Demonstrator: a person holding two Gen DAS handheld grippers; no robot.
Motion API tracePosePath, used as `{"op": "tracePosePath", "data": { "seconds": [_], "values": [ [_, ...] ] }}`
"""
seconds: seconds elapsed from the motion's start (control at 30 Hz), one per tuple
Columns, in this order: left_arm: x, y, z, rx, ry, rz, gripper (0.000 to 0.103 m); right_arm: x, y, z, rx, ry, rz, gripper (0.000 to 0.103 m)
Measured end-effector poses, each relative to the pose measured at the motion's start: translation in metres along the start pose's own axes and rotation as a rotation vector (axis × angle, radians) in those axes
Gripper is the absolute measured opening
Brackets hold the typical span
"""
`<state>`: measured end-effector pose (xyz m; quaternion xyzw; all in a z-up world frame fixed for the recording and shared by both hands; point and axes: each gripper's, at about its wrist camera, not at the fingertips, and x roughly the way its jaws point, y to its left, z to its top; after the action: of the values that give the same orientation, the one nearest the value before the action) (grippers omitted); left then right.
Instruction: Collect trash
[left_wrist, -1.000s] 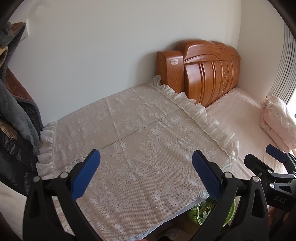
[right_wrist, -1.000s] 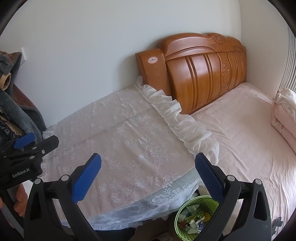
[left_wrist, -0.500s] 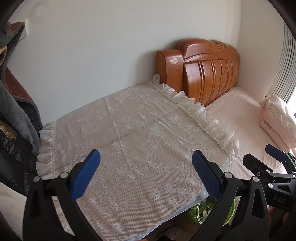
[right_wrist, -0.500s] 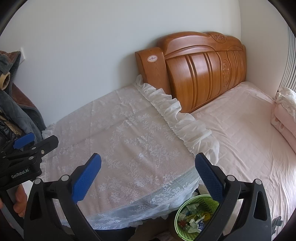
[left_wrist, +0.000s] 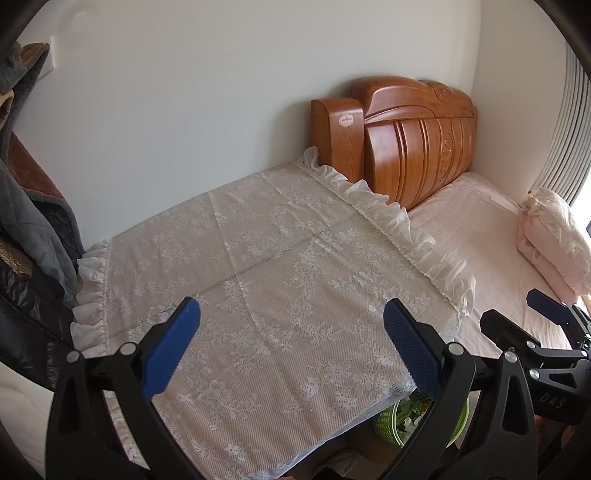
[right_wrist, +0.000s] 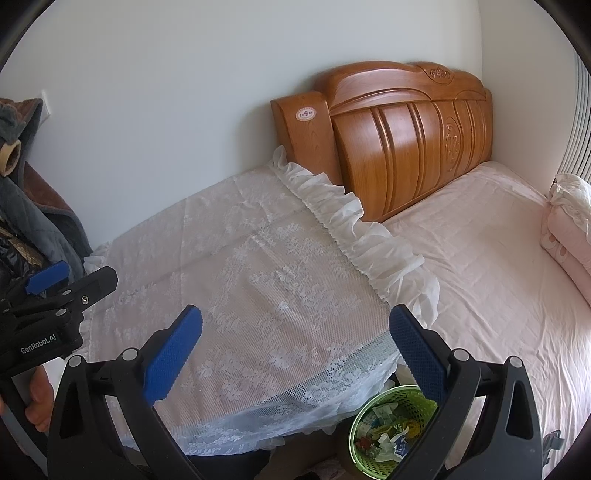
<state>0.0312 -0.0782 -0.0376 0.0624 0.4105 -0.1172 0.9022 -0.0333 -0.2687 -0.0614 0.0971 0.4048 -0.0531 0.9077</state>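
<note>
Two hand-held grippers: left hand-held gripper (left_wrist: 291, 345) and right hand-held gripper (right_wrist: 295, 349), both spread, empty, above lace cover (right_wrist: 258, 280)
Bin (right_wrist: 391, 424): green, trash inside, below cover's edge, beside bed (right_wrist: 498, 258)

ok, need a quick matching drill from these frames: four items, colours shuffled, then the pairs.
Items:
1. carved wooden headboard
2. round plastic mesh waste basket
3. flat bed sheet
4. lace table cover with ruffled edge

Colours:
A. pale pink
B. white
C. lime green
D. orange-brown

Pairs: 1-D, 2-C, 3-A, 4-B
</note>
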Motion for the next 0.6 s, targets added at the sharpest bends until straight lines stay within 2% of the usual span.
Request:
{"op": "tracePosePath", "data": {
  "seconds": [0.6],
  "values": [
    [0.0037, 0.0004, -0.0027, 0.005, 0.011, -0.006, 0.095, -0.0001, -0.0013, -0.0029, 0.004, 0.008, -0.001, 0.101]
  ]
}}
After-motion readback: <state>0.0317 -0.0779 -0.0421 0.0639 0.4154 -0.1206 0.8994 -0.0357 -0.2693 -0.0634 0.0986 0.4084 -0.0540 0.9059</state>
